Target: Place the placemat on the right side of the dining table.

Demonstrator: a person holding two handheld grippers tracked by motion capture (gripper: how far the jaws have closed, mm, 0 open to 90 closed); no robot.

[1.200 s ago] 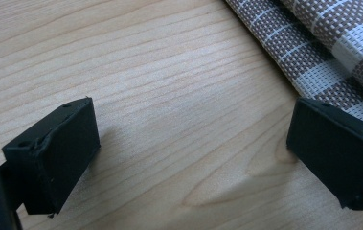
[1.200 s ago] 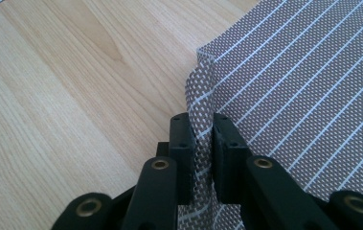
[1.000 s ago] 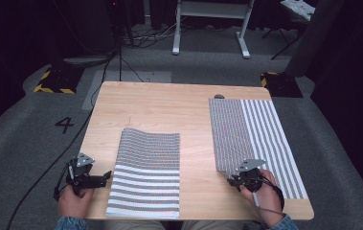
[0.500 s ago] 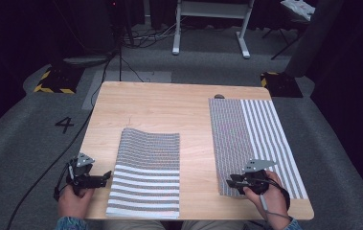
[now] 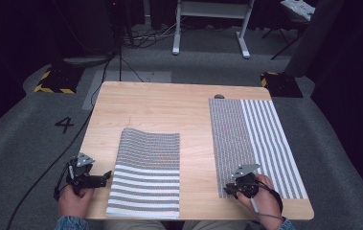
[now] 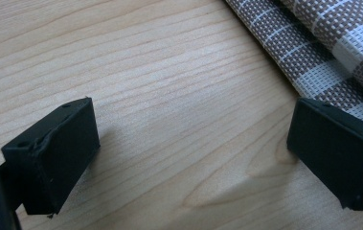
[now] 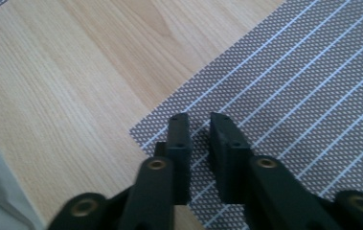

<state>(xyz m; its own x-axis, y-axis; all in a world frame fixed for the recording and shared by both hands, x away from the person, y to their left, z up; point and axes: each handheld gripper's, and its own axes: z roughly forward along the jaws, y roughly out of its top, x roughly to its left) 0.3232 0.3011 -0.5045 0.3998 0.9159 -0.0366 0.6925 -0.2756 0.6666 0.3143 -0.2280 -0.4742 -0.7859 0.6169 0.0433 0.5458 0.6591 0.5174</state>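
On the left, the left gripper (image 5: pixel 103 178) rests low over bare desk (image 5: pixel 169 110) just off the near left edge of the folded mat (image 5: pixel 146 172). Its jaws are spread wide; in the left gripper view they frame plain wood, with the mat's woven edge (image 6: pixel 313 57) running past the right one, apart from it as far as can be seen. Nothing is between them.

The folded mat lies doubled over near the middle of the desk, its far edge slightly humped and its near part showing broad white stripes. It looks finished with, or at least set down and let go.

On the right, the flat mat (image 5: pixel 253 143) lies spread out along the right side of the desk, fine weave on one half and stripes on the other. The right gripper (image 5: pixel 228 188) sits at its near left corner (image 7: pixel 143 132). Its jaws have just been opening a little and now stand narrowly parted above the weave, pinching nothing visible; the corner lies flat.

So, as I judge it, one mat is folded and the second is not yet begun: the corner must be caught, lifted and carried across.
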